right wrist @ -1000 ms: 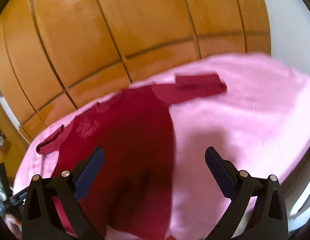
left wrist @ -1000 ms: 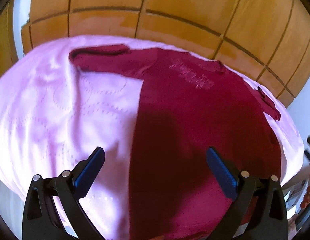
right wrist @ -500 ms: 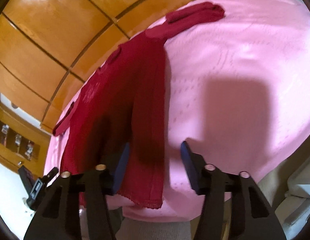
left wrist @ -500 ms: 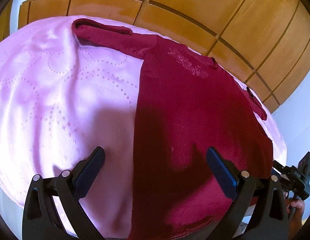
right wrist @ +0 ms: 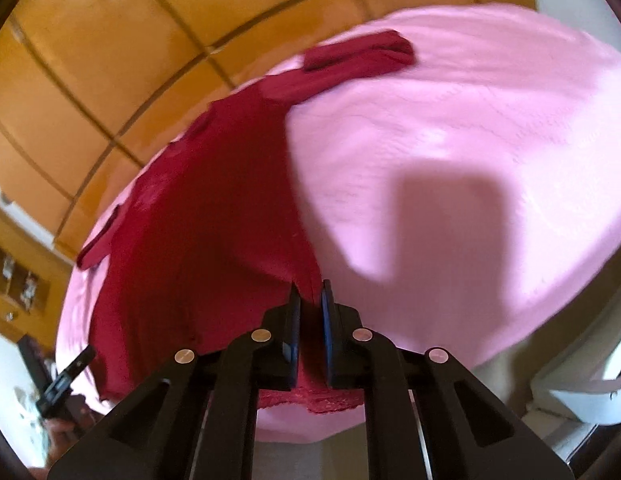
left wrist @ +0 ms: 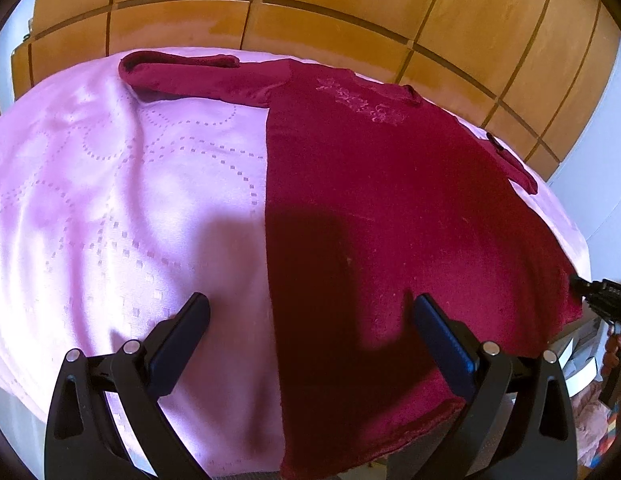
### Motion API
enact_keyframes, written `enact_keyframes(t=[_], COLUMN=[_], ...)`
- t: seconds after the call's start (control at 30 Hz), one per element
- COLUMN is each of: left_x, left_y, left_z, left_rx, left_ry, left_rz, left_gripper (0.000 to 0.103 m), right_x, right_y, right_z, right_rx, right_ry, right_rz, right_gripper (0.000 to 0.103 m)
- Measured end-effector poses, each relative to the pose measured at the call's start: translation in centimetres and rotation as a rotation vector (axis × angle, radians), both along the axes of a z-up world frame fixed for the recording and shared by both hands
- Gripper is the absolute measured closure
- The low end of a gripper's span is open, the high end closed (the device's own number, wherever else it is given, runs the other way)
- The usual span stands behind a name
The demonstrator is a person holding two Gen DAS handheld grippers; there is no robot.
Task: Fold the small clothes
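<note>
so far only the first grab is under way. left gripper hangs with jaws wide apart over the near edge of the bed, straddling the left side of the shirt, gripping nothing. the shirt lies flat along the bed, hem at the near edge, sleeves toward the far edge. right gripper is clamped on the hem's right corner. next, i'd say, the left must pinch its own hem corner so both can lift together.
</note>
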State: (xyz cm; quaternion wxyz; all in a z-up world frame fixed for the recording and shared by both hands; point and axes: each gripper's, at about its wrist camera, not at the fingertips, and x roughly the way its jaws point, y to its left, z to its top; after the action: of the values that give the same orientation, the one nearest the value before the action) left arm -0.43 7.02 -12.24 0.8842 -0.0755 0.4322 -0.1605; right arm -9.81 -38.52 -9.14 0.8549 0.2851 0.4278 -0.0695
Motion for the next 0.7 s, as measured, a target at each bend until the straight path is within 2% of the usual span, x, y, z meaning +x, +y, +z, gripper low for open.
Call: enact_keyframes(t=[0.1, 0.17, 0.27, 0.33, 0.4, 0.43, 0.63, 0.67, 0.7], left_x=[-0.2, -0.6, -1.1, -1.2, -1.5, -1.5, -1.2, -1.2, -1.1], left_y=[0.1, 0.4, 1.2, 1.5, 1.4, 1.3, 0.5, 0.4, 0.3], left_z=[0.0, 0.1, 0.4, 0.3, 0.4, 0.4, 0.0, -0.1, -0.1], left_rx=[-0.003, -0.019, -0.127, -0.19, -0.208, -0.205, -0.174, -0.156, -0.132], left_ry=[-0.002, 0.002, 0.017, 0.038, 0.031, 0.03, 0.065, 0.068, 0.07], left_rz=[-0.016, -0.019, -0.004, -0.005, -0.018, -0.029, -0.07, -0.072, -0.068], left_gripper=[0.002, 0.002, 0.003, 0.003, 0.016, 0.026, 0.035, 0.038, 0.052], right_x=[0.0, -0.4, -1.0, -1.2, -1.0, -1.0, -0.5, -0.3, -0.1], right_y=[-0.2, -0.3, -1.0, -1.0, -0.7, -0.7, 0.4, 0.7, 1.0], right_z=[-1.8, -2.1, -2.2, -2.0, -1.9, -1.9, -2.3, -2.3, -2.2], right_rx=[0.037, 0.069, 0.164, 0.171, 0.156, 0.154, 0.121, 0.092, 0.062], right_ry=[0.018, -0.011, -0.062, -0.076, -0.069, -0.067, -0.05, -0.041, -0.031], right_rz=[0.006, -0.011, -0.044, -0.051, -0.036, -0.027, 0.005, 0.014, 0.028], right_gripper=[0.094, 0.093, 0.079, 0.075, 0.075, 0.075, 0.075, 0.075, 0.076])
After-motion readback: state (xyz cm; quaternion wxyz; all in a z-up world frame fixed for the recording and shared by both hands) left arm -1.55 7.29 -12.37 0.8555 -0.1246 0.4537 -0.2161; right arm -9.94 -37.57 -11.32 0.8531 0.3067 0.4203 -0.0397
